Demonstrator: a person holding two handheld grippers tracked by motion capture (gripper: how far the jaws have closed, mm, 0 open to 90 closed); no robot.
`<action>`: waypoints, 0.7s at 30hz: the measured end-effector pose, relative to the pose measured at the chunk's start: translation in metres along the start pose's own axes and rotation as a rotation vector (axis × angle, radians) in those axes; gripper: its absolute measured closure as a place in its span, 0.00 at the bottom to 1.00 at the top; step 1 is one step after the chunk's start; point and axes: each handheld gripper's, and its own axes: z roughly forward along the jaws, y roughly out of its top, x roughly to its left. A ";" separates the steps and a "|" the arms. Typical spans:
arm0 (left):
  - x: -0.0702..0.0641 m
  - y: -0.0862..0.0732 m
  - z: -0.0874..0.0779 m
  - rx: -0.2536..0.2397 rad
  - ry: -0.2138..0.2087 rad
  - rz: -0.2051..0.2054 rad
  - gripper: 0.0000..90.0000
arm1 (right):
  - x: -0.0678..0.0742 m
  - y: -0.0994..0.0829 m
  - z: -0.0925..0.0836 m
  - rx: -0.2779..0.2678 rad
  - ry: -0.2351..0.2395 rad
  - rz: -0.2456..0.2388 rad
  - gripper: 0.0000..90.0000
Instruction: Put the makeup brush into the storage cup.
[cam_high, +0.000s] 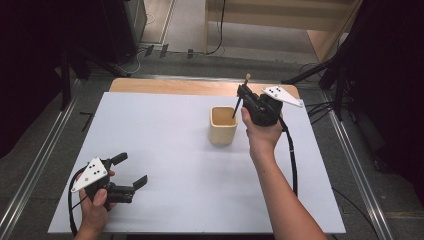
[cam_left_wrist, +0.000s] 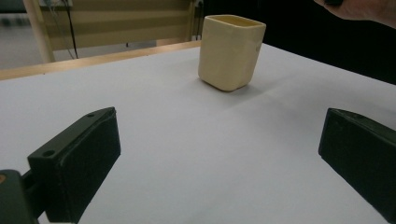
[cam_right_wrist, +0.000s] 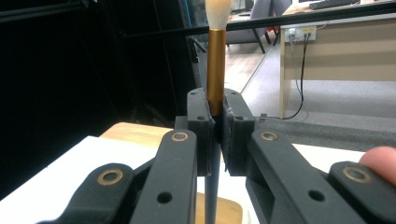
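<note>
A cream square cup (cam_high: 223, 125) (cam_left_wrist: 231, 51) stands upright on the white table (cam_high: 165, 145), right of centre. My right gripper (cam_high: 243, 93) (cam_right_wrist: 216, 133) is shut on a makeup brush (cam_high: 239, 100) (cam_right_wrist: 215, 74) with a dark handle, gold ferrule and pale bristles. The brush is held nearly upright, bristles up, its handle's lower end reaching down to the cup's right rim. At the near left, my left gripper (cam_high: 131, 170) (cam_left_wrist: 219, 158) rests low over the table, open, with nothing between its fingers (cam_left_wrist: 79, 158). It points toward the cup.
A wooden strip (cam_high: 200, 87) runs along the table's far edge. Cables (cam_high: 292, 160) trail from both grippers across the table. Metal rails (cam_high: 360, 170) flank the table on both sides, and dark stands (cam_high: 320, 70) rise behind it.
</note>
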 end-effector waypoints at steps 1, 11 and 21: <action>0.000 0.000 0.000 -0.002 0.000 -0.001 0.00 | 0.000 -0.001 0.002 0.004 0.001 -0.005 0.94; -0.001 0.000 0.001 0.003 0.001 0.004 0.00 | 0.003 -0.010 0.010 0.028 0.009 -0.041 0.94; -0.001 0.000 0.002 0.003 -0.002 0.003 0.00 | 0.001 -0.026 0.016 0.058 0.000 -0.040 0.94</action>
